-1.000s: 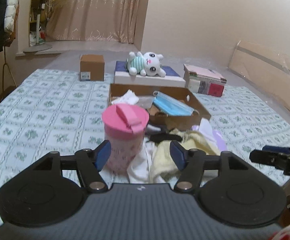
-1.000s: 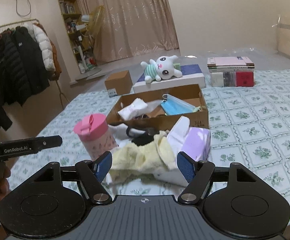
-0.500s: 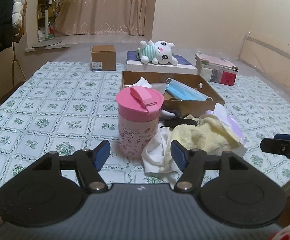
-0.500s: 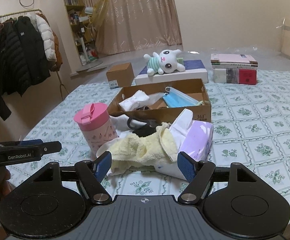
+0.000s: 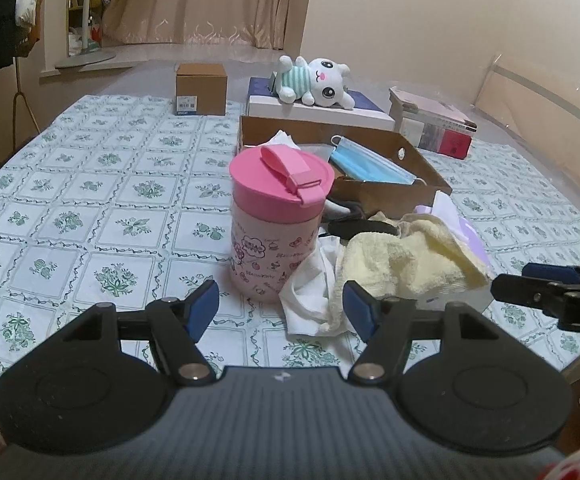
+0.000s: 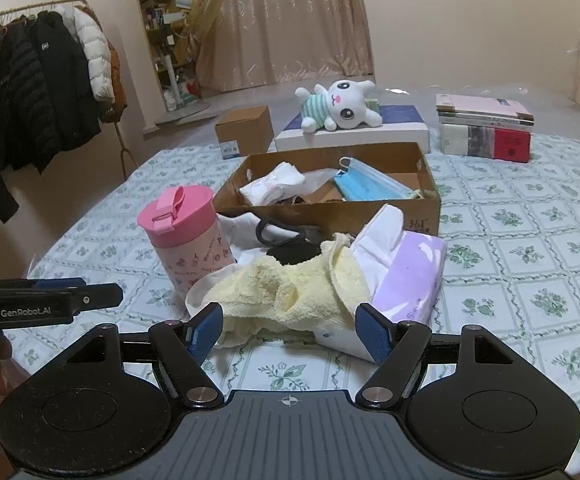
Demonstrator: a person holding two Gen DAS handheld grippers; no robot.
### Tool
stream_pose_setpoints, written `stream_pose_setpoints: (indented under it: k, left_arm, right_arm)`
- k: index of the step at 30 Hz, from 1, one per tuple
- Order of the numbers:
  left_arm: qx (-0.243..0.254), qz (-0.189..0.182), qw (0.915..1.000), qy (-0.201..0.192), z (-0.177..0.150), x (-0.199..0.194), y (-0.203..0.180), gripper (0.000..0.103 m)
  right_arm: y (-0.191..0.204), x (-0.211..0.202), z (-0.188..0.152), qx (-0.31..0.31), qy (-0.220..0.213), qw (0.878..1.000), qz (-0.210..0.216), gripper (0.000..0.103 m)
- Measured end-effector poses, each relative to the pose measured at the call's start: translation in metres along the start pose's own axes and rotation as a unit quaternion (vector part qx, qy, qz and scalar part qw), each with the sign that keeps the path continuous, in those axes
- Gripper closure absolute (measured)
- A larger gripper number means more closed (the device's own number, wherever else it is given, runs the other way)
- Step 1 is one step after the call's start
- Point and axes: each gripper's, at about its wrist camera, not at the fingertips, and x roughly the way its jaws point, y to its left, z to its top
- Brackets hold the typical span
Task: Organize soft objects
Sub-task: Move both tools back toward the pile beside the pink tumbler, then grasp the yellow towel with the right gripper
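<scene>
In the left wrist view, the left gripper (image 5: pixel 281 309) has dropped closer to the pink cup (image 5: pixel 277 222) and white cloth (image 5: pixel 309 294), fingers wide and empty. In the right wrist view, the right gripper (image 6: pixel 288 333) now sits lower over the yellow towel (image 6: pixel 290 294) on the counter (image 6: pixel 529 264), fingers spread, holding nothing.

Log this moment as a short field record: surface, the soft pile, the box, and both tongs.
surface: table under a green floral cloth
soft pile: yellow towel draped over white cloth, against a purple tissue pack
hard item: pink cup, upright, lid on, touching the pile
box: open cardboard box behind the pile, holding a blue face mask and a white cloth bundle
plush: white bunny toy lying on a flat white box
left tongs: open, empty
right tongs: open, empty, before the towel
</scene>
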Motion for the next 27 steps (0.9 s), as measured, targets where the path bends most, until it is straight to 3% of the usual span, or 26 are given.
stream_pose_setpoints:
  k: [10, 17, 25, 26, 27]
  left_arm:
    - [-0.006, 0.002, 0.9999, 0.010, 0.003, 0.022, 0.009, 0.038]
    - [-0.016, 0.003, 0.9997, 0.021, 0.005, 0.040, 0.016, 0.038]
    - [-0.024, -0.005, 0.9991, 0.034, 0.004, 0.059, 0.021, 0.038]
    - [-0.025, -0.004, 0.9991, 0.035, 0.003, 0.061, 0.022, 0.038]
    - [-0.027, -0.004, 0.9990, 0.036, 0.003, 0.063, 0.023, 0.038]
  right_arm:
    - [0.009, 0.056, 0.007, -0.043, 0.027, 0.999, 0.000, 0.028]
    - [0.019, 0.100, 0.013, -0.051, 0.041, 0.998, 0.007, 0.019]
    - [0.026, 0.147, 0.010, -0.122, 0.064, 0.990, -0.026, 0.019]
    - [0.027, 0.150, 0.010, -0.125, 0.066, 0.990, -0.028, 0.023]
    - [0.027, 0.151, 0.009, -0.125, 0.067, 0.989, -0.030, 0.040]
